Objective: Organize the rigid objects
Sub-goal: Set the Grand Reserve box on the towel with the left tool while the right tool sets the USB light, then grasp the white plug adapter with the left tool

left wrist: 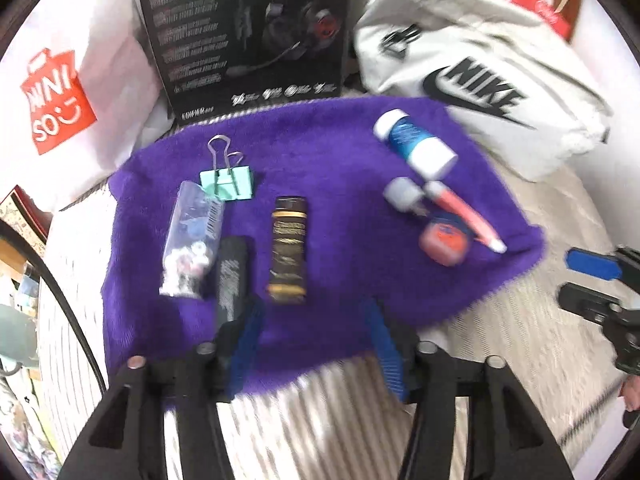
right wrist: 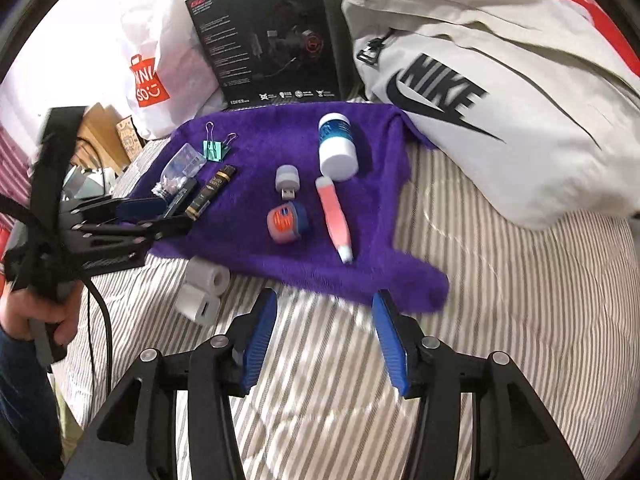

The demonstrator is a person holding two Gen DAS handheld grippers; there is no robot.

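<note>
A purple towel [left wrist: 344,200] lies on striped bedding with small items on it. At its left are a mint binder clip [left wrist: 228,184], a clear packet [left wrist: 192,240], a slim black stick [left wrist: 232,276] and a black-and-gold tube [left wrist: 289,250]. At its right are a blue-and-white bottle [left wrist: 416,142], a grey USB plug [left wrist: 402,194], a pink pen [left wrist: 460,216] and an orange-and-blue jar [left wrist: 444,242]. My left gripper [left wrist: 316,332] is open over the towel's near edge, its left finger touching the end of the black stick. My right gripper [right wrist: 325,320] is open above the bedding, just short of the towel [right wrist: 304,184].
A black headset box [right wrist: 268,36], a white shopping bag [right wrist: 152,60] and a grey sports bag [right wrist: 500,92] crowd the towel's far side. Two grey-white rolls [right wrist: 204,288] lie on the bedding by the towel's near left edge. A hand [right wrist: 44,320] and a cable are at left.
</note>
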